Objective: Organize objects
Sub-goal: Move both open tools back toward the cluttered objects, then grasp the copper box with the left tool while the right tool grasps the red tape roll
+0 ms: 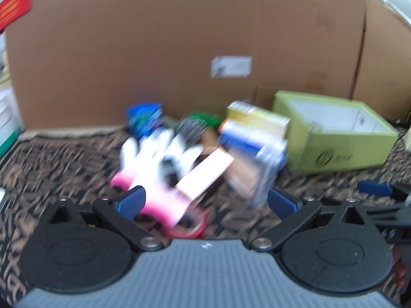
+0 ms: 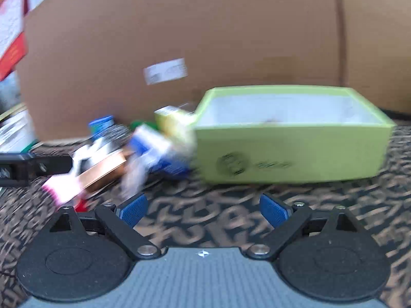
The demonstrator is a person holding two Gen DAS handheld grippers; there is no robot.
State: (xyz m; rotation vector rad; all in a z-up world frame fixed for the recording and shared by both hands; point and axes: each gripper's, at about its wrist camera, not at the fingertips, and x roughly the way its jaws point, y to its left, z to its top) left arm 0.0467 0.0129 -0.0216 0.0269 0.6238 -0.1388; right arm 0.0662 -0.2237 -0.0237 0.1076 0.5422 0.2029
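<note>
A blurred pile lies on the patterned cloth: a white glove with a pink cuff (image 1: pixel 151 159) (image 2: pixel 84 159), a tan flat box (image 1: pixel 205 177) (image 2: pixel 102 174), a blue-and-white box (image 1: pixel 254 143) (image 2: pixel 159 151), a yellow box (image 1: pixel 257 118) (image 2: pixel 174 120), a blue can (image 1: pixel 145 118) and a red tape ring (image 1: pixel 190 228). My left gripper (image 1: pixel 205 202) stands open just short of the pile, above the tape ring, pressing on nothing. To the right, my right gripper (image 2: pixel 204 209) is open over bare cloth in front of the open green box (image 2: pixel 282 154) (image 1: pixel 334 138).
A big brown cardboard wall (image 1: pixel 154 51) (image 2: pixel 231 38) closes off the back. Red-and-white packages (image 1: pixel 15 5) stand at the far left. The left gripper's black body (image 2: pixel 25 166) shows at the left edge of the right wrist view. Everything is motion-blurred.
</note>
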